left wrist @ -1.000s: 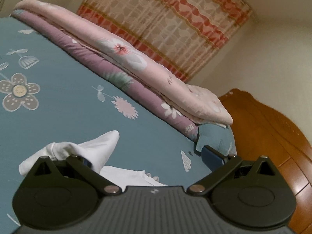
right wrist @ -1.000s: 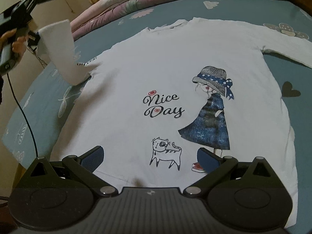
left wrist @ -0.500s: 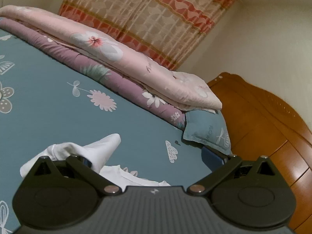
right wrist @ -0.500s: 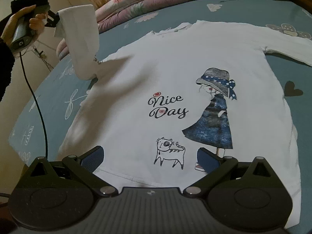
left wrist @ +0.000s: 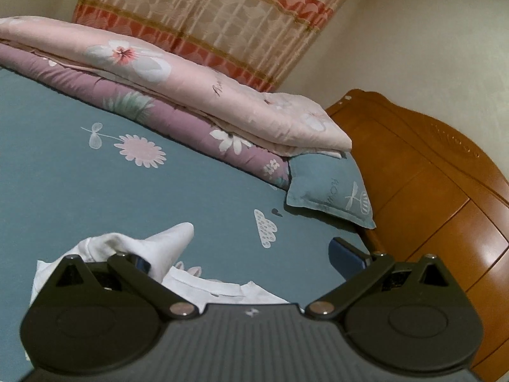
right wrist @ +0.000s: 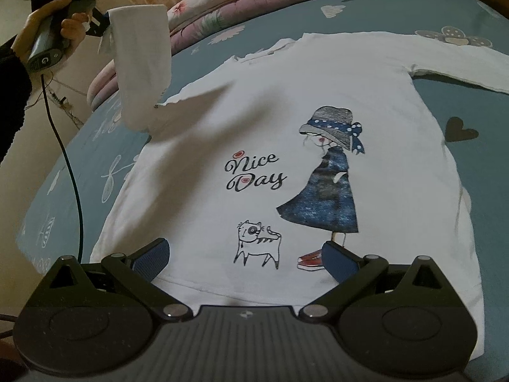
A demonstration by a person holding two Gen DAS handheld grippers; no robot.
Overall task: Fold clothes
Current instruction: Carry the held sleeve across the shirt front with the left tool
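Your left hand-held gripper [right wrist: 95,27] pinches cuff of white long-sleeved cotton shirt [right wrist: 286,146], sleeve [right wrist: 143,63] lifted so it can fold across printed chest. Your right hand-held gripper [right wrist: 245,254], fingers apart, empty, hovers at hem; shirt spreads flat ahead on teal flowered bed sheet [right wrist: 79,165].

The white long-sleeved shirt [right wrist: 318,102] reads "Nice Day" in black script. The grey gripper handle [right wrist: 43,54] bears a "G".
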